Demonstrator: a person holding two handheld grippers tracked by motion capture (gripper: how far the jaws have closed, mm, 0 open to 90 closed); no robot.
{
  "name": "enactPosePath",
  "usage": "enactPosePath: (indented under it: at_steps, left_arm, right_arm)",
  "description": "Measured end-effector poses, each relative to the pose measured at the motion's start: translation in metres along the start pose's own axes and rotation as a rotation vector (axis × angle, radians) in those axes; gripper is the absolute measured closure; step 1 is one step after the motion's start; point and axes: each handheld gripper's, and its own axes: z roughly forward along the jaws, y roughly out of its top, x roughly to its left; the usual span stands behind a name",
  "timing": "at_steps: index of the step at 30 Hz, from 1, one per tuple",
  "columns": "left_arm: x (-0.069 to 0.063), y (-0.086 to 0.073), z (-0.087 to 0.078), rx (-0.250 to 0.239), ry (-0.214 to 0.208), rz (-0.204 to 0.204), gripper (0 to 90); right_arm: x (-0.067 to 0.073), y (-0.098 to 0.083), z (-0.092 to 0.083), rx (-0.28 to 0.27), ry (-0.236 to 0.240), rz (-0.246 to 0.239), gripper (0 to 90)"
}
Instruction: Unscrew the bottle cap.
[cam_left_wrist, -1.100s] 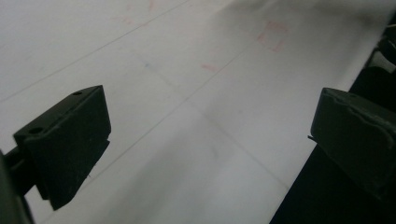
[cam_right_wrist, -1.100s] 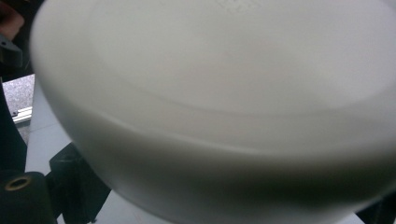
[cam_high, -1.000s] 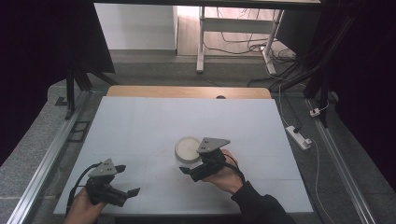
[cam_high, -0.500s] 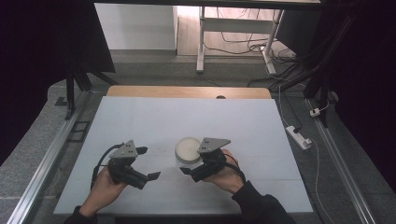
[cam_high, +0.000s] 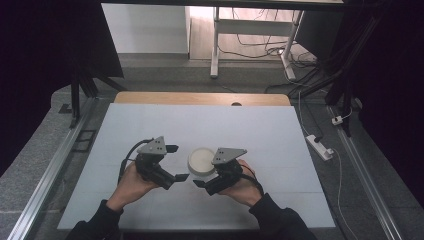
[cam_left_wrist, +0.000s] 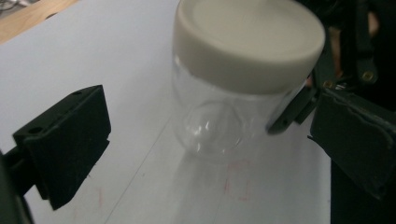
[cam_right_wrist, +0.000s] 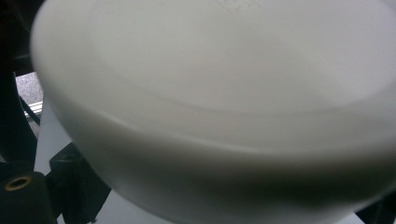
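Observation:
A clear jar (cam_high: 202, 161) with a white lid (cam_left_wrist: 247, 42) stands upright on the white table (cam_high: 200, 125), near its front middle. My right gripper (cam_high: 207, 177) comes at the jar from the right and is shut on its body; one of its black fingers (cam_left_wrist: 286, 115) presses the glass. The lid (cam_right_wrist: 224, 84) looms very close and blurred in the right gripper view. My left gripper (cam_high: 180, 162) sits just left of the jar, open wide. Its jaws stand far apart on either side of the jar's base (cam_left_wrist: 212, 140), without touching it.
Faint red marks (cam_left_wrist: 238, 182) are drawn on the table in front of the jar. A wooden strip (cam_high: 200, 98) runs along the far edge. A power strip (cam_high: 320, 146) lies off the table's right side. Metal rails flank both sides.
My left gripper has travelled from the table's front left corner rightward and forward to the jar's left side. The right gripper and the jar have stayed put.

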Motion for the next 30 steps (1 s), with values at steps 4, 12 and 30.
enactPosePath:
  at_steps: [4,12,30]
  left_arm:
    - [-0.002,0.011,0.010,0.003,-0.048,0.048,0.0]
    - [0.003,0.024,0.026,0.010,-0.122,0.094,0.0]
    - [-0.003,0.027,0.039,0.048,-0.090,0.101,7.4]
  right_arm:
    - [-0.001,-0.001,0.001,0.003,0.006,-0.002,6.8]
    - [0.002,0.000,0.003,0.005,0.028,-0.014,6.8]
    - [0.003,0.001,0.004,0.009,0.022,-0.016,6.8]
